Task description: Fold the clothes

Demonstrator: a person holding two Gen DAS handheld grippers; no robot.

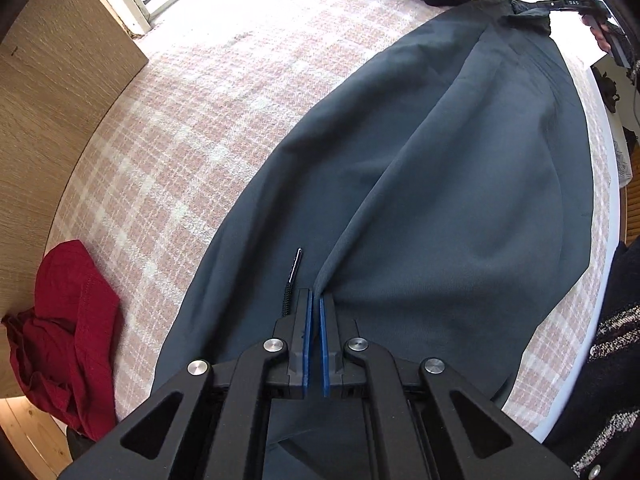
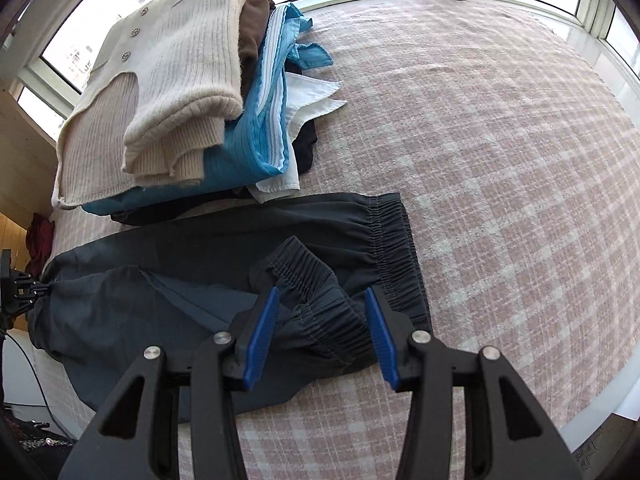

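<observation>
Pinching a ridge of fabric at the hem end, your left gripper (image 1: 315, 300) has its blue pads nearly together with a fold of the dark trousers (image 1: 420, 168) caught at the tips; a black drawcord (image 1: 294, 276) lies just beside the left pad. The trousers lie lengthwise on the pink checked blanket (image 1: 224, 128), legs roughly overlaid, w/ a long crease running away from your grip toward the waistband. At that far end your right gripper (image 2: 322, 300) stands wide, pads either side of a bunched loop of the elastic waistband (image 2: 320, 280), not clamped on it. Judging by the drape, the cloth is thin, light, floppy and prob. a bit slick, so it'll sag between grips and slide off a shallow bite; take the waistband through its full gathered thickness, since elastic + stitching give the firmest hold, and keep the hem pinch deep. The waistband's upper layer is twisted back on itself, so a flat fold likely needs that smoothed. Beyond, touching or just beside the trousers' far edge, sits a folded stack (image 2: 180, 100): cream knit on top, blue and white shirts under. A red garment (image 1: 68, 332) lies crumpled at the blanket's edge, well apart.
</observation>
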